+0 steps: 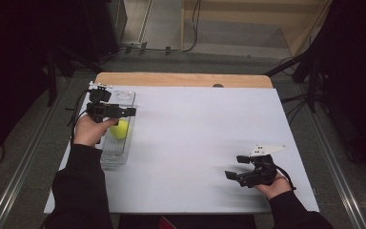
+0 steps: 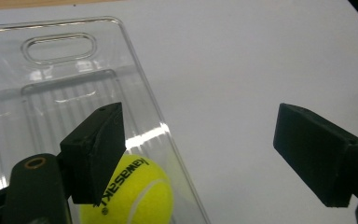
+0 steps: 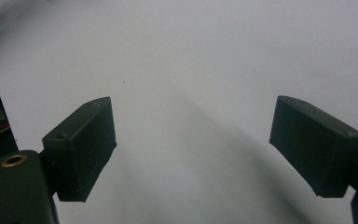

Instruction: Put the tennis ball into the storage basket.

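From above, the left claw (image 1: 114, 111) hangs over a clear tray (image 1: 106, 157) at the desk's (image 1: 195, 138) left edge; a yellow ball (image 1: 119, 129) lies in the tray. The right claw (image 1: 238, 167) sits released near the desk's front right. The left gripper view shows jaws spread wide, one above the ball (image 2: 130, 196), the other over bare desk beside the tray (image 2: 9, 93). The right gripper view shows spread jaws over desk (image 3: 191, 70).

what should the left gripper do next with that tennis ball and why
Probably shift the left gripper sideways over the clear tray and lower it, so its fingers straddle the tennis ball. Its jaws are open and hold nothing; one finger is over the ball, the other over bare table beyond the tray's wall.
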A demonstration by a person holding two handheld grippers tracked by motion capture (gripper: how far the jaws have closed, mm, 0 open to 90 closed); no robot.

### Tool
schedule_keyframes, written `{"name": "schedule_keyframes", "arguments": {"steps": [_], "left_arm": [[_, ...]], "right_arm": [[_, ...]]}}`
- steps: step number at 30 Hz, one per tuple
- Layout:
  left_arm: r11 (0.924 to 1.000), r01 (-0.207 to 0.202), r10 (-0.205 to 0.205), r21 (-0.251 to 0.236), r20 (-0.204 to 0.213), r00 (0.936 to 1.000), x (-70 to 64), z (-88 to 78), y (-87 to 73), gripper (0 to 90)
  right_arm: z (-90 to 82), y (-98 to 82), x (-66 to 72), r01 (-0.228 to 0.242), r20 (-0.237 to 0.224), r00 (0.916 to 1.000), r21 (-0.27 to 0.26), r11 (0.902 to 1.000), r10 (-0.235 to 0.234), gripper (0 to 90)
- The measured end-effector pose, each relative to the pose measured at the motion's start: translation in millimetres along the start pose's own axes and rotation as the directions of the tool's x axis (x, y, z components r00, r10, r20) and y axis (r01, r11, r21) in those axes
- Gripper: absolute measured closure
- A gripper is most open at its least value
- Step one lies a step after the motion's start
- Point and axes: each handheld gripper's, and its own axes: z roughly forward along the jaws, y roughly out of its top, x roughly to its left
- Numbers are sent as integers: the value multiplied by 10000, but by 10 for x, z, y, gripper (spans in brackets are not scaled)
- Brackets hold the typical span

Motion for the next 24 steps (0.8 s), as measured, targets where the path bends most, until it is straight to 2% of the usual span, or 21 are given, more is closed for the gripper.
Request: {"name": "schedule_keyframes", "arguments": {"steps": [2,4,9,14,24], "left_arm": [[9999,-95,95,-72,13,10000,-11,7,-9,178],[10000,-57,58,-43,249,9997,-21,21,-24,179],[9998,-199,194,94,516,9985,-87,53,-56,179],[9986,-501,489,165,683,9965,-169,94,-108,179],[9966,-669,618,475,1009,9930,-261,132,-218,180]], "right_arm": [[-3,-1,1,-3,1,10000,-2,10000,3,124],[-4,-2,1,-6,7,10000,-1,10000,6,124],[-1,0,2,-9,7,10000,2,10000,9,124],[3,2,3,-9,-14,10000,21,10000,9,124],[-4,-4,1,5,-4,10000,-11,10000,-5,124]]}}
